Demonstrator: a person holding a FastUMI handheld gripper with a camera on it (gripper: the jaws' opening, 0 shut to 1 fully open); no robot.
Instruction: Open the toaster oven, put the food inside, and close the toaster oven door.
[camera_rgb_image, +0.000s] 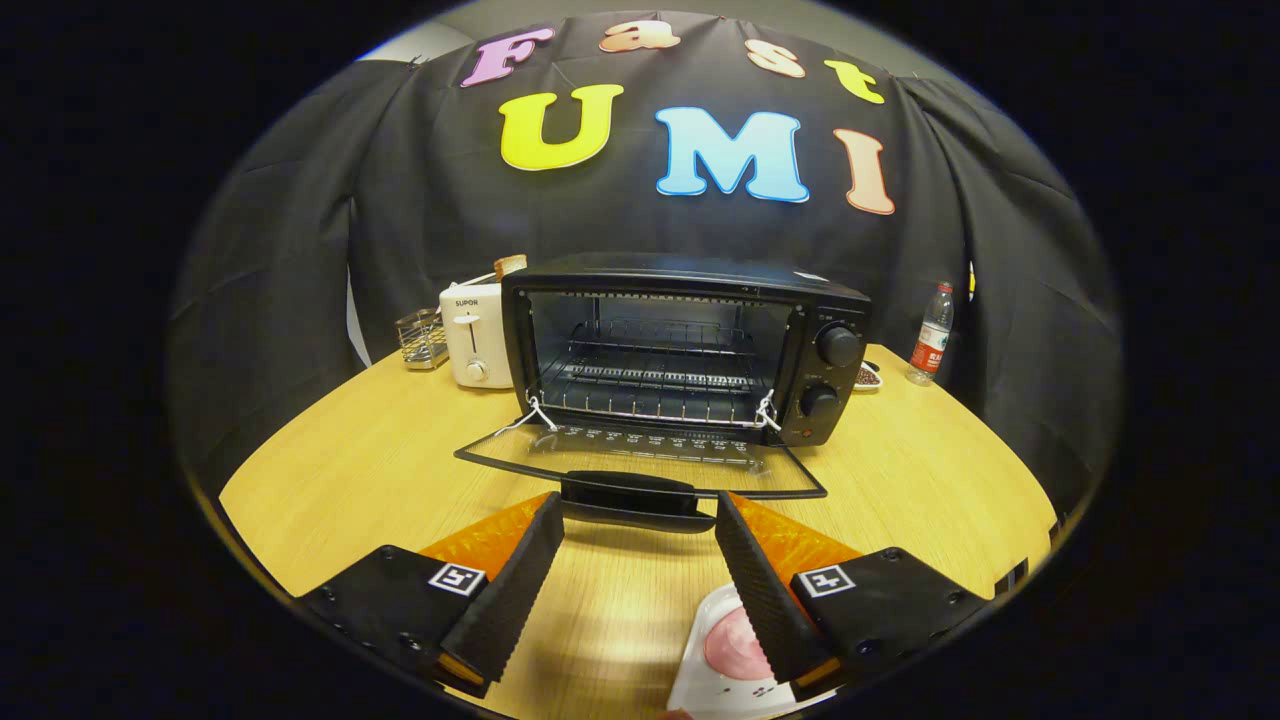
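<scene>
Gaping toaster oven (680, 350), bare rack (650, 385), fingers (640, 520) spread

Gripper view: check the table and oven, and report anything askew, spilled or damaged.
Nothing stands out. The toaster oven stands square with its door folded flat open and the rack level inside. The food plate sits intact under the open gripper, by its right finger. No spills on the table.

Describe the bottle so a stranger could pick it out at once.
Start at the black toaster oven in the middle of the wooden table, its door folded down ahead of the open gripper. Look past its knob side to the table's back edge: the bottle stands there upright, clear plastic with a red label.
</scene>
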